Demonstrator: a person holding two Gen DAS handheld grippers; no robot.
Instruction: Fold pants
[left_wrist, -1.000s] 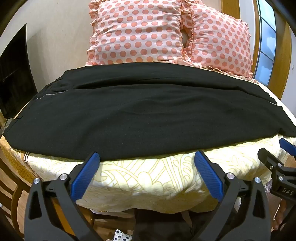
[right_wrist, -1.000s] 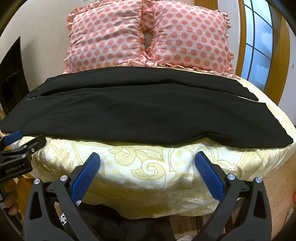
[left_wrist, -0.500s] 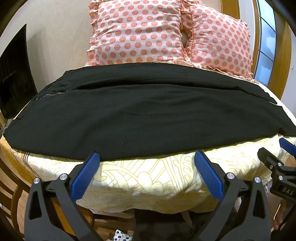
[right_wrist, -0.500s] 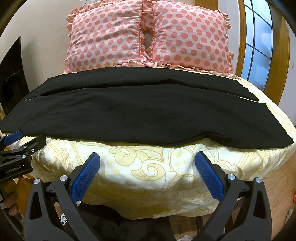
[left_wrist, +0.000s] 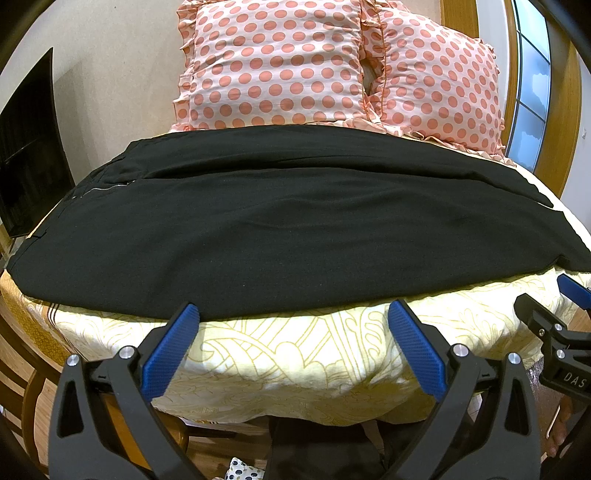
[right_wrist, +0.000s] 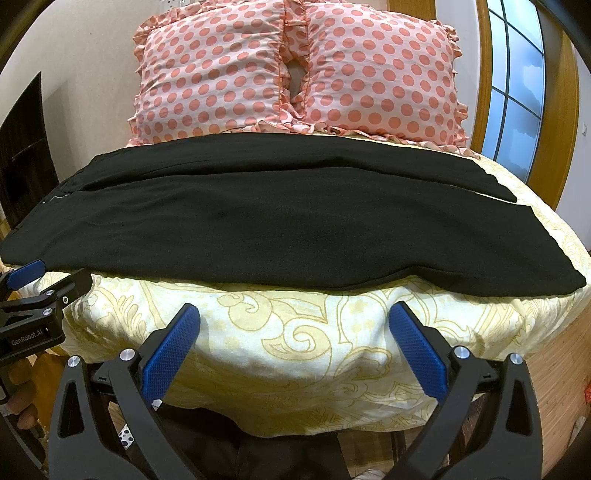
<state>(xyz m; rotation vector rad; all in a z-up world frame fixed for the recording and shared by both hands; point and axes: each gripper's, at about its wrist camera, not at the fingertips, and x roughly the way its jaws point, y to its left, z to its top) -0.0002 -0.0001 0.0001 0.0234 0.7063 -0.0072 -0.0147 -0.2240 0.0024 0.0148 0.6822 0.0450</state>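
Black pants (left_wrist: 288, 229) lie flat across the bed, waist at the left, legs running to the right; they also show in the right wrist view (right_wrist: 288, 221). My left gripper (left_wrist: 291, 314) is open and empty, its fingertips just short of the pants' near edge. My right gripper (right_wrist: 293, 314) is open and empty, below the pants' near edge, over the bedsheet. The right gripper shows at the right edge of the left wrist view (left_wrist: 554, 321). The left gripper shows at the left edge of the right wrist view (right_wrist: 40, 291).
The bed has a yellow patterned sheet (right_wrist: 295, 339). Two pink polka-dot pillows (right_wrist: 295, 70) stand at the head against the wall. A dark panel (left_wrist: 26, 147) is at the left, a wood-framed window (right_wrist: 517, 81) at the right. Wooden floor lies below.
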